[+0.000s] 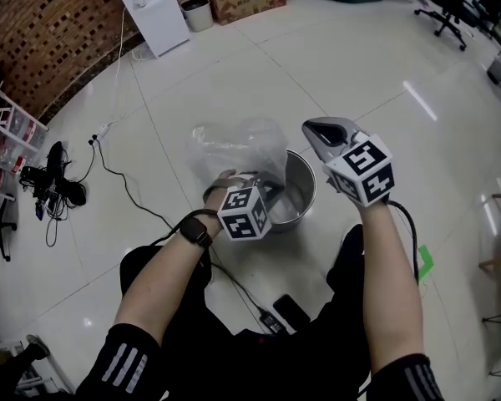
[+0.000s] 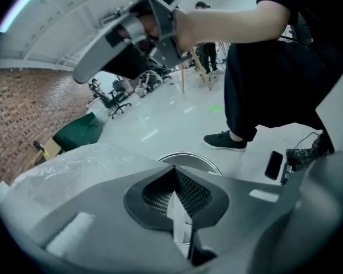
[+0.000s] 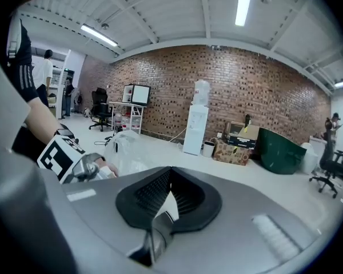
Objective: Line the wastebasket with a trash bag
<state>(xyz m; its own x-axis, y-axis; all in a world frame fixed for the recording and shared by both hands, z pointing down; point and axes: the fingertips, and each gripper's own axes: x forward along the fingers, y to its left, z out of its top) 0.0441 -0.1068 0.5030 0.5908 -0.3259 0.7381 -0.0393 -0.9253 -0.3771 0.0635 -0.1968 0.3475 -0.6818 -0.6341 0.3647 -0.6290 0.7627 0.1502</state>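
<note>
Steel wastebasket (image 1: pixel 305 172) stands on the tiled floor (image 1: pixel 384 73), with the clear trash bag (image 1: pixel 232 144) billowing beside its left rim. The left gripper (image 1: pixel 264 197) and the raised right gripper (image 1: pixel 321 134) each have their jaws clamped on bag film

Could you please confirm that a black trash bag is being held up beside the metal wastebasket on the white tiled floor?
Not quite: the trash bag is clear, see-through plastic, not black. The head view shows this, with the floor tiles visible through it. The rest holds: it is held up beside the metal wastebasket on the white tiled floor.
</note>
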